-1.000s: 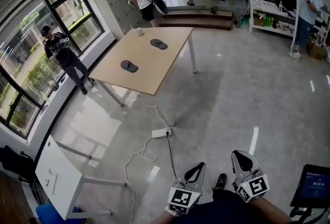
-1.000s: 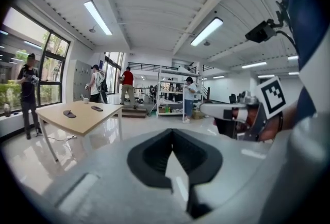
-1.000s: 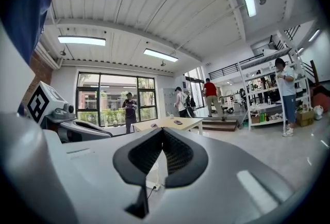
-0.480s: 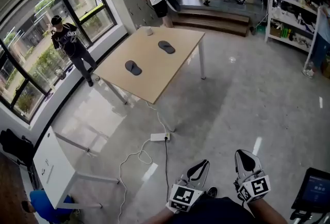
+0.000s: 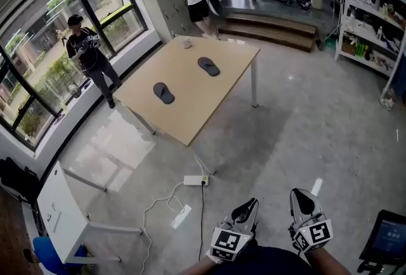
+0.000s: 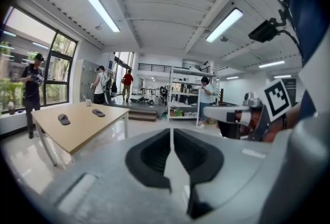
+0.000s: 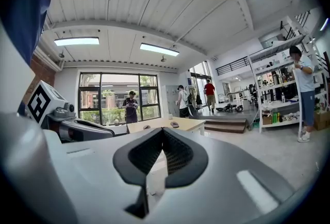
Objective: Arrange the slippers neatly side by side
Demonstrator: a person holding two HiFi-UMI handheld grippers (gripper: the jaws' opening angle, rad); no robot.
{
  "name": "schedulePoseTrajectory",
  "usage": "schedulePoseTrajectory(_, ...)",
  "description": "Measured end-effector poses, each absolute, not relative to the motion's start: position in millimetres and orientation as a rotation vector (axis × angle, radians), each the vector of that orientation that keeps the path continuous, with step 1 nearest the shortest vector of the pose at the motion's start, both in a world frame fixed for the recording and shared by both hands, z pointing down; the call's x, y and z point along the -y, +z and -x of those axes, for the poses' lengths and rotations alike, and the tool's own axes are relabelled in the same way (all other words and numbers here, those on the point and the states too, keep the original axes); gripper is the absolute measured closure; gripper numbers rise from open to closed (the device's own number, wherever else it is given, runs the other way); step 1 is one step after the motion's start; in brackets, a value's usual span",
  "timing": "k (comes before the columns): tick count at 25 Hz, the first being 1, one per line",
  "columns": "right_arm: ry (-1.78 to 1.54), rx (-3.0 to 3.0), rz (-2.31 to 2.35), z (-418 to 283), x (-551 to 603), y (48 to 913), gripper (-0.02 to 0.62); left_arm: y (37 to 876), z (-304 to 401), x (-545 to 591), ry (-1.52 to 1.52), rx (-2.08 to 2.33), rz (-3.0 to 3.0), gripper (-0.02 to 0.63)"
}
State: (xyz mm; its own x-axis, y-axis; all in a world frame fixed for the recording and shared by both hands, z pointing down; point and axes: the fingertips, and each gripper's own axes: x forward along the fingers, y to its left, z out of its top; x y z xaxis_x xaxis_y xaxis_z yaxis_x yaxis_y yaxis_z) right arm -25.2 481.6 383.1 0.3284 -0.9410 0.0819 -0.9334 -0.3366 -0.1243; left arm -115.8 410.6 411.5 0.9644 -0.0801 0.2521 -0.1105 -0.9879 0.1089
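Note:
Two dark slippers lie apart on a light wooden table (image 5: 184, 112) far ahead: one slipper (image 5: 163, 92) nearer the left edge, the other slipper (image 5: 208, 66) farther back. They show small in the left gripper view as near slipper (image 6: 63, 119) and far slipper (image 6: 98, 112), and tiny in the right gripper view as one slipper (image 7: 174, 125). My left gripper (image 5: 249, 206) and right gripper (image 5: 302, 196) hang low near my body, well short of the table. Both are shut with nothing between the jaws.
A white power strip (image 5: 196, 180) with trailing cable lies on the floor before the table. A small white cup (image 5: 188, 44) stands at the table's far end. Several people stand by the windows and steps. Shelving (image 5: 371, 26) lines the right; a white table (image 5: 60, 217) is at lower left.
The view has moved forward, so the table sits a little closer and lower in the head view. Both grippers stay low and shut.

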Motion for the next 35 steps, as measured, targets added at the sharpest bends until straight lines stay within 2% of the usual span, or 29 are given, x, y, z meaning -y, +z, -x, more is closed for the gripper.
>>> schedulePoseTrajectory(9, -0.220, -1.793, 2.544, -45, -383, 378, 0.584, 404, 46, -306, 0.323, 0.159, -2.981, 0.584)
schedulePoseTrajectory(16, -0.247, -1.844, 2.511, -76, -309, 380, 0.584, 403, 30, -230, 0.290, 0.250, -2.957, 0.580)
schedulePoseTrajectory(25, -0.288, -2.081, 2.394, -109, -216, 400, 0.584, 416, 9, -160, 0.324, 0.460, -2.905, 0.580)
schedulePoseTrajectory(35, -0.345, -2.300, 2.170, -193, -112, 410, 0.584, 420, -61, -72, 0.388, 0.742, -2.834, 0.575)
